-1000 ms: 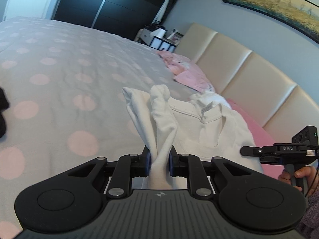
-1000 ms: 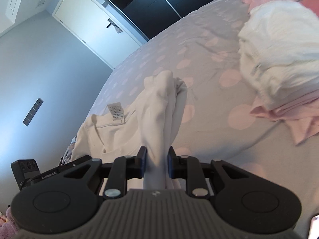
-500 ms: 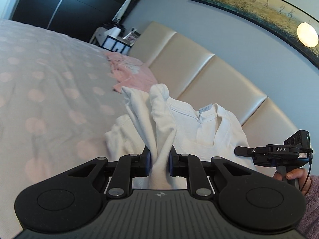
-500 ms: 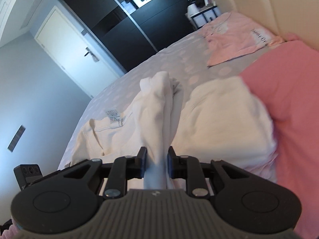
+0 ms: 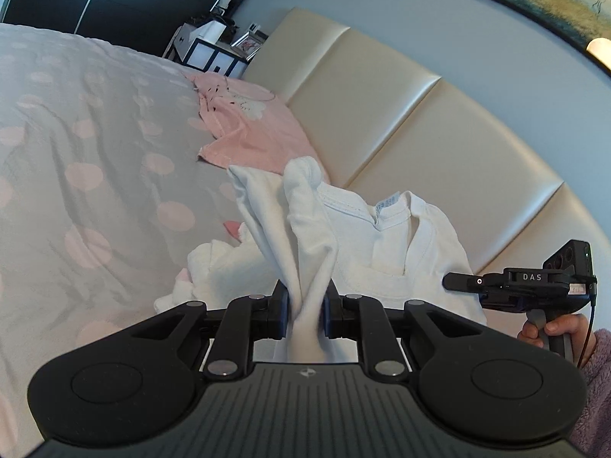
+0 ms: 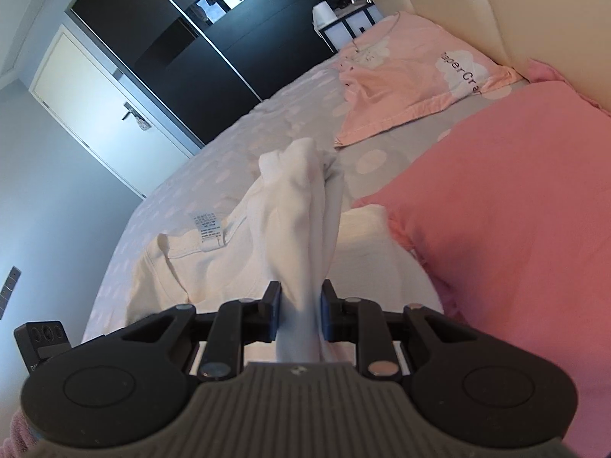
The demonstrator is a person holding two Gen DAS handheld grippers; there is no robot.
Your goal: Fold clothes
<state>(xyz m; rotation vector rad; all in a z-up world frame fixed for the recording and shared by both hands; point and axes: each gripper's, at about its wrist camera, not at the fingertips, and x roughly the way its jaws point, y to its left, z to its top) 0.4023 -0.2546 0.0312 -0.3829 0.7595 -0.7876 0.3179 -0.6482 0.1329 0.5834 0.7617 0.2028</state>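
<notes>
I hold the white shirt stretched sideways, collar toward the headboard; left gripper and right gripper, tilted downward, each clamp bunched fabric.

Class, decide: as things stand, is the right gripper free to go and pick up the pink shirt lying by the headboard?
Probably not yet. The right gripper is shut on a bunch of the white shirt, so it would have to let go first. Otherwise the pink shirt lies uncovered ahead on the bed.
</notes>
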